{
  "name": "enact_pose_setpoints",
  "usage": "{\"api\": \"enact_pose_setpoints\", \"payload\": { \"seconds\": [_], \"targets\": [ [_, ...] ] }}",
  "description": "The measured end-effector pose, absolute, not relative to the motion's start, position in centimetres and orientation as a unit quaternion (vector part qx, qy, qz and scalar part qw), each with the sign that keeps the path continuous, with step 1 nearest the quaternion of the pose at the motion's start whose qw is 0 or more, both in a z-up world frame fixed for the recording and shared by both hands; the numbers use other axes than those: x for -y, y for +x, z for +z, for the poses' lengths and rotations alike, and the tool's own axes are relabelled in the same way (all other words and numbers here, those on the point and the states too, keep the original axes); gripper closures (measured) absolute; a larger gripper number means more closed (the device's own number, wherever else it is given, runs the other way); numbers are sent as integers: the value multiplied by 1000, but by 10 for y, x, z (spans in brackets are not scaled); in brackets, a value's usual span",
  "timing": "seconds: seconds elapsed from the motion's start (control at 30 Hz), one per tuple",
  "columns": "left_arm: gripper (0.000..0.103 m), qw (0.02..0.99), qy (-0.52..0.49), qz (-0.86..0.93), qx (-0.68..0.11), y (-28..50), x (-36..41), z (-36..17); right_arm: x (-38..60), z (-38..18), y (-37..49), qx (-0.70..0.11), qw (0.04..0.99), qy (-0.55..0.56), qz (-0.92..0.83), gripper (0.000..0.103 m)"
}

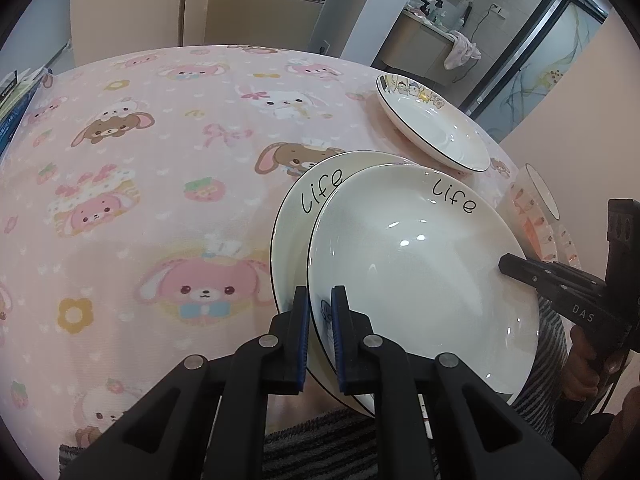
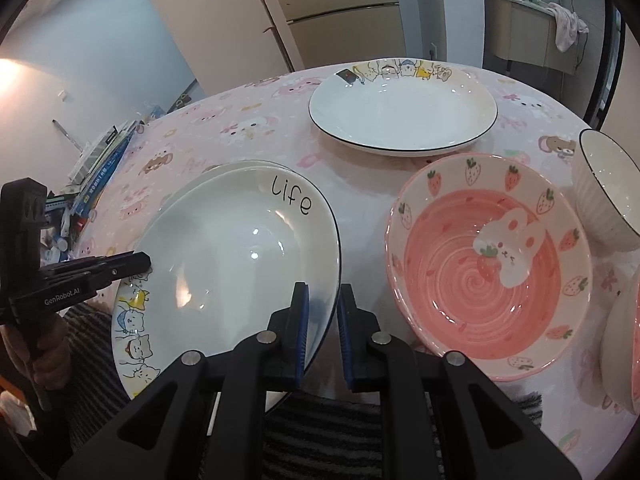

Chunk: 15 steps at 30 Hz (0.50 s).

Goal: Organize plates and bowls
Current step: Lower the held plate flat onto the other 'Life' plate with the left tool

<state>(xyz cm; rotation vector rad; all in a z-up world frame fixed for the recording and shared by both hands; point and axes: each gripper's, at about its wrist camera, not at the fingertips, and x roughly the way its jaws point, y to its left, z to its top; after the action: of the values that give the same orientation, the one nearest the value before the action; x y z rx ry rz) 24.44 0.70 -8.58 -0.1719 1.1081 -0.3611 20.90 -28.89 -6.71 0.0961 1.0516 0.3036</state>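
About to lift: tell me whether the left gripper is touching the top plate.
Touching. Left wrist view: the left gripper pinches the top plate rim.

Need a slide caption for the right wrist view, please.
Both grippers clamp opposite rims of stacked "life" plates beside a pink strawberry bowl.

table: pink cartoon-bunny tablecloth (image 1: 140, 168); behind: beige cabinet (image 2: 340, 4); far counter (image 1: 424, 36) with draped towel (image 1: 462, 54)
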Motion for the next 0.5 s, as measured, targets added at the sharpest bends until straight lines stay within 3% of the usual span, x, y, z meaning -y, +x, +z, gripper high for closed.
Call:
{"api": "enact_pose_setpoints", "payload": {
  "seconds": [0.5],
  "targets": [
    [89,847,-22,-157,-508,235,8,-82,288,-67,210,-491,860,39,134,90]
  ]
}}
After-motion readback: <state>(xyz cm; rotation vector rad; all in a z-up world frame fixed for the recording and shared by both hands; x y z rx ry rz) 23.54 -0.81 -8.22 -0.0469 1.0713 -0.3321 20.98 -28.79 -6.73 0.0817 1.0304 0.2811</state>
